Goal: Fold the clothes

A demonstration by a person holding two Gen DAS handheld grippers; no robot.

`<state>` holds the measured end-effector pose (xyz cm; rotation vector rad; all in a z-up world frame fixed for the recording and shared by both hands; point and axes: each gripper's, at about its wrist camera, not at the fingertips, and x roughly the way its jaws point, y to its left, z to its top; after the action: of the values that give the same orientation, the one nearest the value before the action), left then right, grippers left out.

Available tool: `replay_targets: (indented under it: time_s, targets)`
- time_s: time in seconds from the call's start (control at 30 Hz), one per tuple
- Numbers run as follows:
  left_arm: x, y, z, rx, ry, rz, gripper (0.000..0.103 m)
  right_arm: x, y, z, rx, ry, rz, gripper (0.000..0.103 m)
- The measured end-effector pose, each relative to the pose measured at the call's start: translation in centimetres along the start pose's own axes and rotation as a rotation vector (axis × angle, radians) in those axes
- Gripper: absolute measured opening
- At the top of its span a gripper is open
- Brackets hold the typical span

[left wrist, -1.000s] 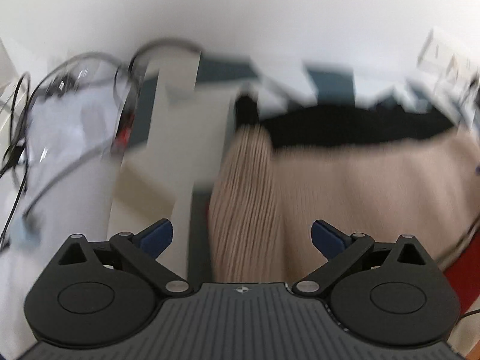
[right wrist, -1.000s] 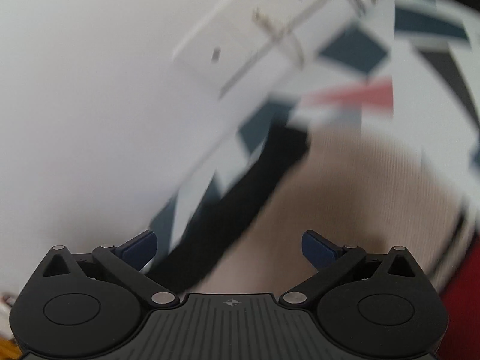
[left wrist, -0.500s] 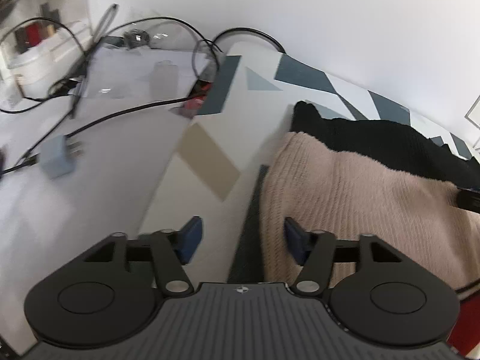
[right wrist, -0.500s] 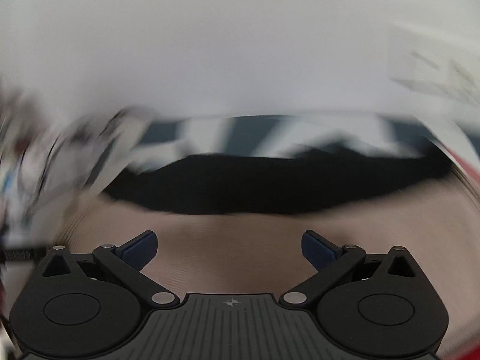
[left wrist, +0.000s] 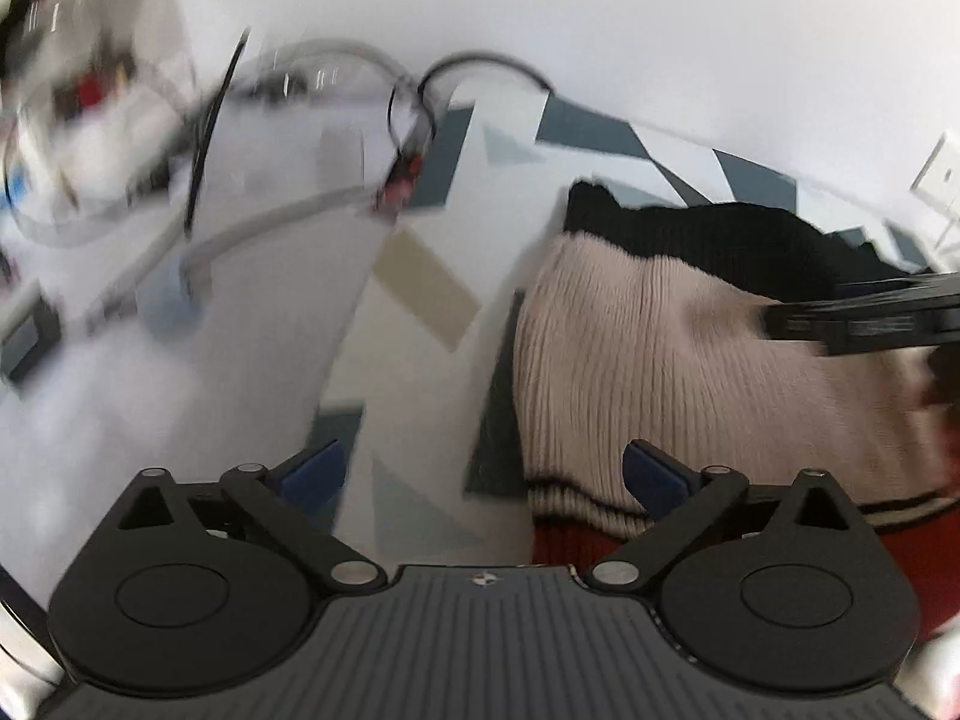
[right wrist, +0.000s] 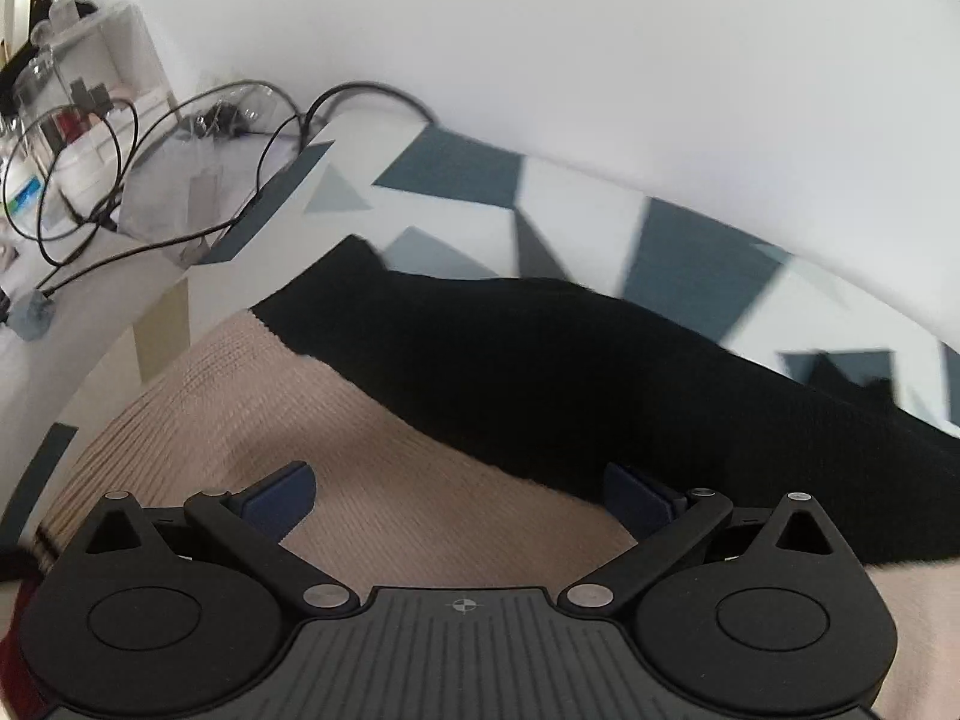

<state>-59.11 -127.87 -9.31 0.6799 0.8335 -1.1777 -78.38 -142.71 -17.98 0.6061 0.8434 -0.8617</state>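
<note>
The beige rib-knit sweater (left wrist: 690,372) with a black knit band (right wrist: 570,372) along its far edge and a red hem (left wrist: 576,543) at the near edge lies flat on a surface covered by a white cloth printed with grey-blue geometric patches (right wrist: 456,174). In the left wrist view the sweater occupies the right half of the frame; its left edge runs beside a dark patch of the cloth.

The left tongs (left wrist: 483,474) are spread wide and hold nothing. The left blue pad (left wrist: 315,474) sits over bare cloth; the right blue pad (left wrist: 654,477) sits over the sweater near the striped hem. Contact with the fabric cannot be determined.

The right tongs (right wrist: 459,495) are likewise spread wide and empty, positioned over the sweater at the boundary between beige knit and black band. A part of them appears as a dark blurred bar (left wrist: 864,321) at the right edge of the left wrist view.

A white desk (right wrist: 90,300) beside the cloth carries tangled black cables (right wrist: 114,180) and a clear container (right wrist: 48,90). The left wrist view is motion-blurred.
</note>
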Motion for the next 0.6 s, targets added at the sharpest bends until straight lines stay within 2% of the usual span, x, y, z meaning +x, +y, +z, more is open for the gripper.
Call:
replay_targets:
  time_s: [0.07,0.1,0.2,0.23,0.3,0.47,0.53,0.6]
  targets:
    - [1.3,-1.3,0.3,0.012,0.008,0.025,0.101,-2.3,-1.7,-1.0,0.046,-0.037,-0.014,0.102]
    - [2.0,-1.8,0.4,0.012,0.024,-0.003,0.101,-3.4,-3.0,-1.7,0.083,-0.061,-0.019,0.102]
    - [3.3,-3.2,-0.2,0.038,0.061,-0.179,0.101,-6.7,-7.8,-4.7,0.234,-0.129,-0.067,0.102]
    - [3.7,-3.5,-0.5,0.053,0.072,-0.216,0.101,-8.0,-9.8,-6.1,0.308,-0.159,-0.109,0.102]
    - [4.1,-3.6,-1.0,0.067,0.079,-0.242,0.103,-10.9,-13.8,-8.9,0.457,-0.221,-0.189,0.102]
    - [5.8,-2.7,-0.5,-0.014,0.121,-0.314,0.103,-17.4,-22.4,-17.8,0.834,-0.376,-0.350,0.102]
    - [6.7,-2.3,-0.1,-0.054,0.149,-0.348,0.103,-19.3,-23.8,-20.7,0.960,-0.492,-0.390,0.102]
    - [7.6,-1.9,0.2,-0.094,0.176,-0.381,0.103,-20.2,-24.6,-22.9,1.060,-0.595,-0.392,0.102]
